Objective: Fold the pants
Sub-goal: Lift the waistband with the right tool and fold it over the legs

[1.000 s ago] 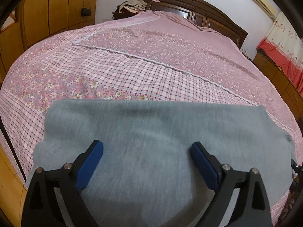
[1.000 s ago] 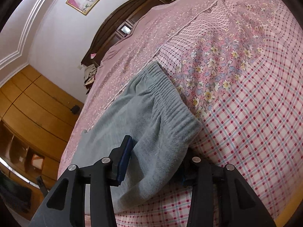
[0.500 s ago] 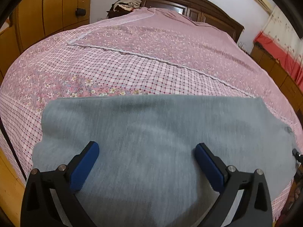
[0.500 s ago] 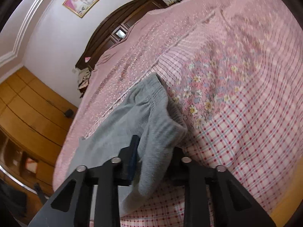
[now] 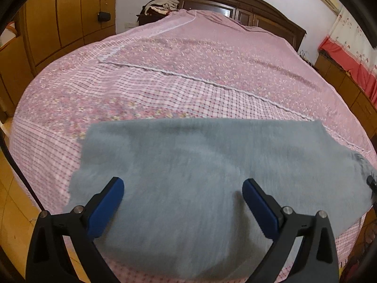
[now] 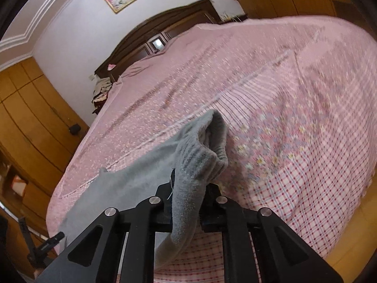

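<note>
The grey pants (image 5: 200, 165) lie flat across the near end of the bed (image 5: 212, 59). My left gripper (image 5: 182, 200) is open and hovers over the pants near their front edge, holding nothing. In the right wrist view my right gripper (image 6: 188, 202) is shut on the ribbed waistband end of the pants (image 6: 195, 165) and lifts it off the bed; the rest of the pants (image 6: 122, 184) trails away to the left. Its fingertips are hidden by the cloth.
The bed has a pink floral and plaid cover (image 6: 294, 129) and a dark wooden headboard (image 5: 235, 2). Wooden wardrobes (image 5: 59, 18) stand on the left. A pile of clothes (image 5: 160, 4) sits by the headboard. A low cabinet with red cloth (image 5: 348, 66) is on the right.
My right gripper closed on the waistband and raised it, bunching the cloth. My left gripper drifted slightly over the pants and stayed open.
</note>
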{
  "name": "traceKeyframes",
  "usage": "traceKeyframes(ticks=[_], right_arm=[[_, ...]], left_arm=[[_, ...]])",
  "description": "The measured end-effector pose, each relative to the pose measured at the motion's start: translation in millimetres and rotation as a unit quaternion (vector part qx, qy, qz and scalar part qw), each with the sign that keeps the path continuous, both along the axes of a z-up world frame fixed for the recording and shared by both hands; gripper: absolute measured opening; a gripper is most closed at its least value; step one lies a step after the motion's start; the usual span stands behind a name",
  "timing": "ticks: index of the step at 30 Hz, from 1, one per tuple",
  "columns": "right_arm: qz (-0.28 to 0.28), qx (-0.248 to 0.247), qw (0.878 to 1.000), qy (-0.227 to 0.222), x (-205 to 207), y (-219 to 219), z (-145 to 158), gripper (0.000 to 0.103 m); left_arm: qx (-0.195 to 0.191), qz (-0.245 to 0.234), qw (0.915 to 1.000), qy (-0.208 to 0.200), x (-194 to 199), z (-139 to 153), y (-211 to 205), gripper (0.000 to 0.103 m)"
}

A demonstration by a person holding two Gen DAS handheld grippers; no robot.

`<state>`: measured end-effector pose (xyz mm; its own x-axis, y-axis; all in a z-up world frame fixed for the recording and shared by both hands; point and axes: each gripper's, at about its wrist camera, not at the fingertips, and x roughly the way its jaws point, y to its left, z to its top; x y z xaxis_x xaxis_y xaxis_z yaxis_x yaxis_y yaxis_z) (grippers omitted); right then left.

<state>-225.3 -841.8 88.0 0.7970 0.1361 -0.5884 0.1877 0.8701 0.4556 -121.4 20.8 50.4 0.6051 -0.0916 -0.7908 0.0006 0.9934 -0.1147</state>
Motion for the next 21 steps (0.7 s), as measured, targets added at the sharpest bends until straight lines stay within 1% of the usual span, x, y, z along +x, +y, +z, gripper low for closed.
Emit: traceKeyframes(ticks=[3, 10, 17, 21], right_arm=[[0.012, -0.025, 1.0, -0.009, 0, 12, 15, 0.014], [0.049, -0.047, 0.997, -0.036, 0, 45, 43, 0.014], [0.102, -0.081, 0.99, -0.058, 0, 83, 64, 0.013], [0.138, -0.088, 0.985, -0.057, 1, 110, 70, 0.013]], left_arm=[[0.008, 0.009, 0.9999, -0.003, -5, 8, 8, 0.102], [-0.005, 0.02, 0.9998, -0.009, -12, 22, 25, 0.102], [0.011, 0.028, 0.9995, -0.013, -18, 27, 34, 0.102], [0.01, 0.041, 0.999, -0.013, -20, 27, 43, 0.102]])
